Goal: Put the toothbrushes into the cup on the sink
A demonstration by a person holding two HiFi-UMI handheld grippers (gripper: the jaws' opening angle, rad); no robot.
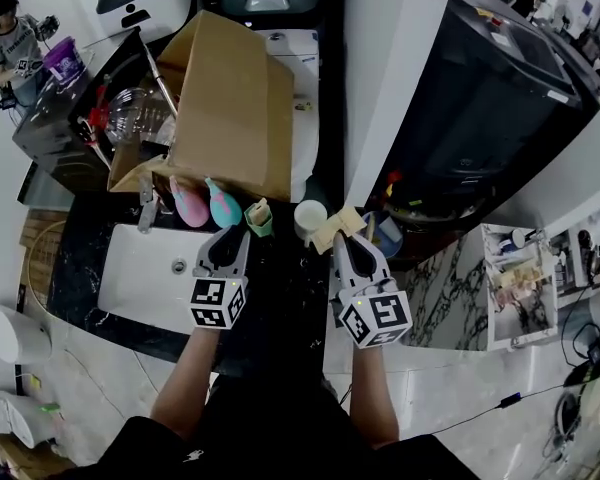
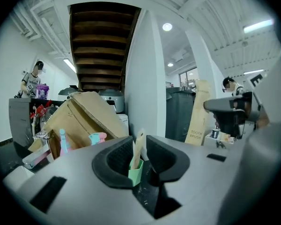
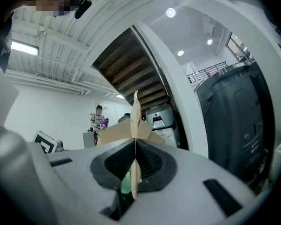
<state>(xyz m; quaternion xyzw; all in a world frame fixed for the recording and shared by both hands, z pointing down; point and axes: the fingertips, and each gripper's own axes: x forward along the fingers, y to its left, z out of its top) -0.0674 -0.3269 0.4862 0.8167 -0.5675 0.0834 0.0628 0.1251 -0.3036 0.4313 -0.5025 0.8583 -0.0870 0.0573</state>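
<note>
A small green cup (image 1: pixel 259 221) stands on the dark counter (image 1: pixel 280 298) beside the sink, with a beige toothbrush packet upright in it. My left gripper (image 1: pixel 236 232) is just in front of it and a little to its left, jaws open. In the left gripper view the green cup (image 2: pixel 135 171) shows through the gap of the left gripper (image 2: pixel 139 142). My right gripper (image 1: pixel 342 236) is shut on a flat tan toothbrush packet (image 1: pixel 335 225), seen edge-on as the packet (image 3: pixel 136 125) between the right gripper's (image 3: pixel 136 144) pads. A white cup (image 1: pixel 309 215) stands just left of that packet.
A white sink basin (image 1: pixel 150 268) with a faucet (image 1: pixel 147 208) lies to the left. Pink (image 1: pixel 188 200) and teal (image 1: pixel 223 206) items stand behind it. A large cardboard box (image 1: pixel 230 98) leans at the back. A white pillar (image 1: pixel 380 68) rises behind the right gripper. A person (image 1: pixel 15 43) stands far left.
</note>
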